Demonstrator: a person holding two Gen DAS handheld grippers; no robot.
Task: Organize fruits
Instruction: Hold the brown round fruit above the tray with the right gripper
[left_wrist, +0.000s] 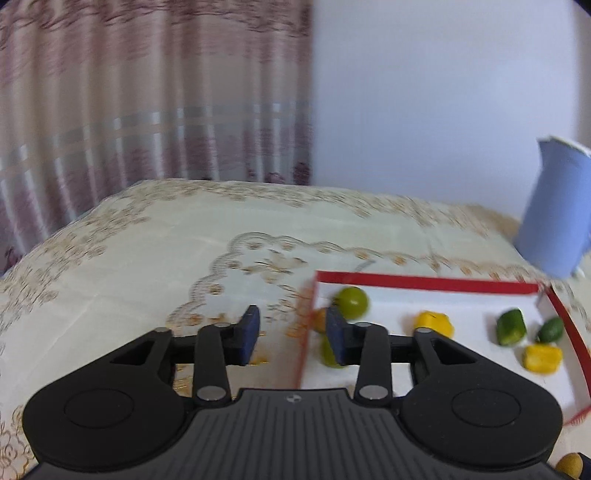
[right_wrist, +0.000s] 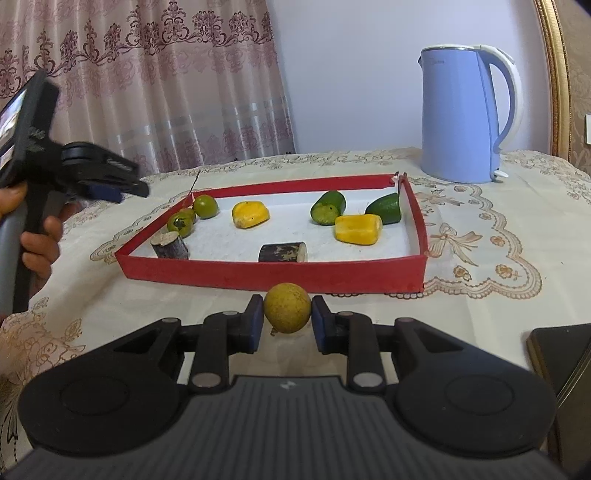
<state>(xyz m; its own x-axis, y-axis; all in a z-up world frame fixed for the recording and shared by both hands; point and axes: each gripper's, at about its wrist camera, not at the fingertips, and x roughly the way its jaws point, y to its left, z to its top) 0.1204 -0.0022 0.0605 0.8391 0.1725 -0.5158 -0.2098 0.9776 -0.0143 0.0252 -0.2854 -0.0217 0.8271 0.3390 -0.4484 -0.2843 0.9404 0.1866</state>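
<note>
On the table (right_wrist: 480, 258) the tray (right_wrist: 273, 275) holds cut fruit pieces, the kettle (right_wrist: 465, 118) stands behind its right corner, and a round fruit (right_wrist: 287, 308) sits just before its front wall.

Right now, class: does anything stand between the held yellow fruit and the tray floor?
Yes. The tray's near red wall stands directly ahead of the yellow fruit held by the right gripper; behind it lies a dark log piece.

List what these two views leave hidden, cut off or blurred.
- Left wrist view: motion blur smears the curtain; the kettle is cut by the right edge.
- Left wrist view: the left gripper covers part of a green fruit in the red tray.
- Right wrist view: the dark object is cut by the right edge.
</note>
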